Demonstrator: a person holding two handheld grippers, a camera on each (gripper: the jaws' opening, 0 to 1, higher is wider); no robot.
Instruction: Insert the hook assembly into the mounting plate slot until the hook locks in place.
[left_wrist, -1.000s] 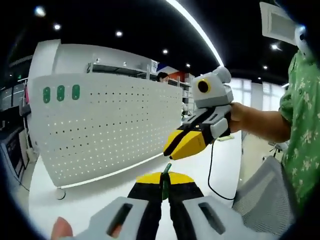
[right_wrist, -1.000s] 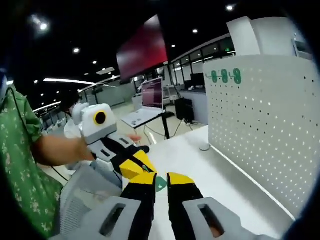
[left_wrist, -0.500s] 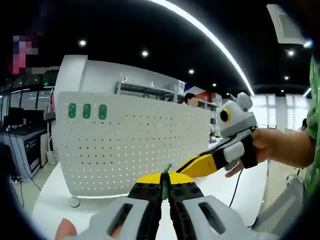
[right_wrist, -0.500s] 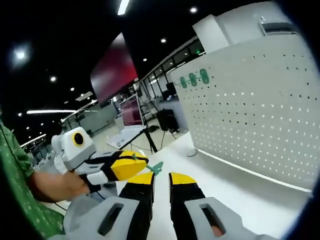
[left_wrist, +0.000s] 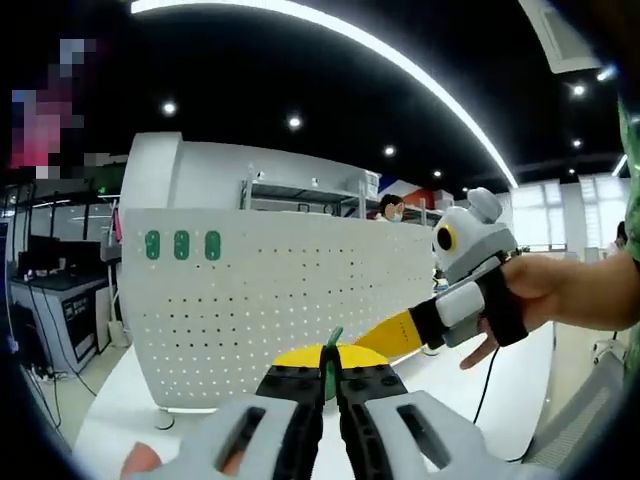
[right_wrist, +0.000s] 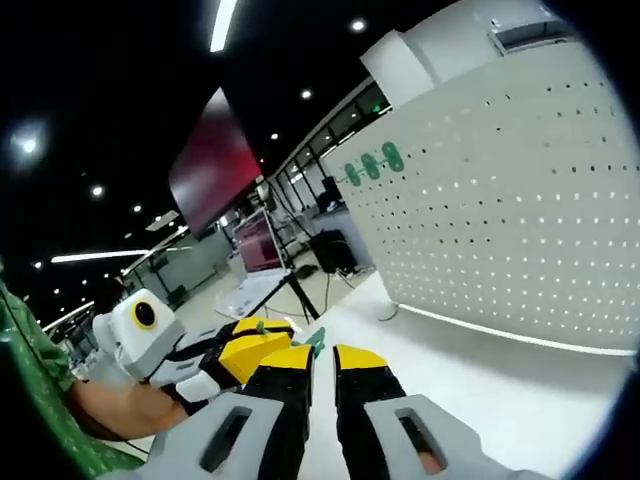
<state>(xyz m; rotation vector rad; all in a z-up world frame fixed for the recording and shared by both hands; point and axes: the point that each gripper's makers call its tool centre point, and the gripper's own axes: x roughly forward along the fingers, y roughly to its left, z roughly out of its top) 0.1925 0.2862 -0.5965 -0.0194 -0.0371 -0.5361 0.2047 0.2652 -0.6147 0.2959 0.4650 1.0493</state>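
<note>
left gripper (left_wrist: 328, 368) jaws clamped on green hook (left_wrist: 331, 345), at its base | right gripper (right_wrist: 322, 362) jaws slightly apart, empty | pegboard (left_wrist: 290, 290) at 12 o'clock | hook looks light, stiff plastic; grip low, leave tip free

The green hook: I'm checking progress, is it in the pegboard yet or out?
Out. The green hook sits pinched in the left gripper, apart from the white pegboard standing upright on the table.

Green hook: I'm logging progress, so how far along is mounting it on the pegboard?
Done: the left hand-held gripper is shut on the green hook. In hand: it is held in front of the white pegboard, not touching. Left: inserting and locking. The right hand-held gripper carries nothing.
</note>
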